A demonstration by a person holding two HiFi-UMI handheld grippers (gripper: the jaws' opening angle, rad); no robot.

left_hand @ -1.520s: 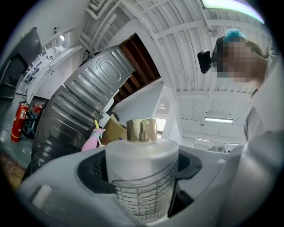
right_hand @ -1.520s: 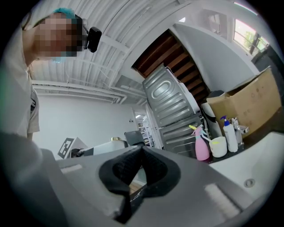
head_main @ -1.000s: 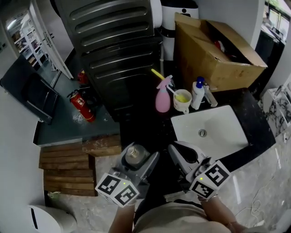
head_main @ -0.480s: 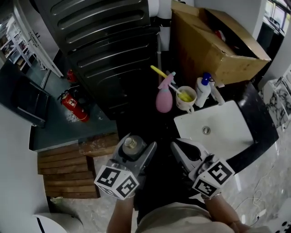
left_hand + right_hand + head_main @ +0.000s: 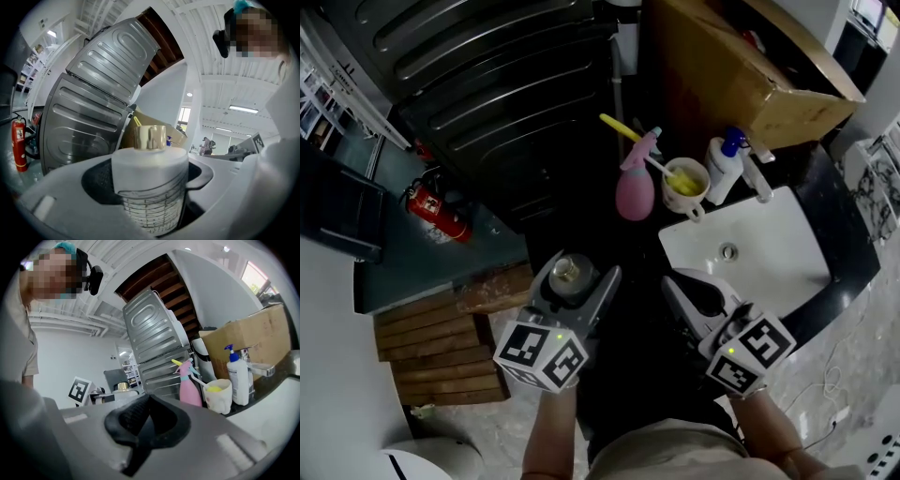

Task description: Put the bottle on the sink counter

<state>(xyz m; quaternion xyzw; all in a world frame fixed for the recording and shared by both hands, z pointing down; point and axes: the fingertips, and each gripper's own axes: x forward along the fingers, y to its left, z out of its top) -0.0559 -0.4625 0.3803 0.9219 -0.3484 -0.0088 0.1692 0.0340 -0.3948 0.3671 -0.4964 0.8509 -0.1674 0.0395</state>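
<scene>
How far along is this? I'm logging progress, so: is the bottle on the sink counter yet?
Done: the bottle is picked up, clamped upright in the left gripper. In hand: it is held short of the sink counter. Left: carry it over, set it down, release. The right gripper is shut and empty.

A large industrial hall or workshop with a washroom corner set up inside it. A white sink point(image 5: 773, 234) sits in a black desk point(image 5: 839, 211), with a pink spray bottle point(image 5: 635, 190), a cup point(image 5: 682, 184) and a white pump bottle point(image 5: 721, 173) lined up behind it. An open cardboard box point(image 5: 741, 66) stands at the back. A tall ribbed grey metal casing point(image 5: 506, 75) rises beside the desk. On the floor are a red fire extinguisher point(image 5: 431, 208) and wooden pallets point(image 5: 431, 352). Overhead is a high white beamed ceiling point(image 5: 220, 70) with strip lights point(image 5: 243, 108).
</scene>
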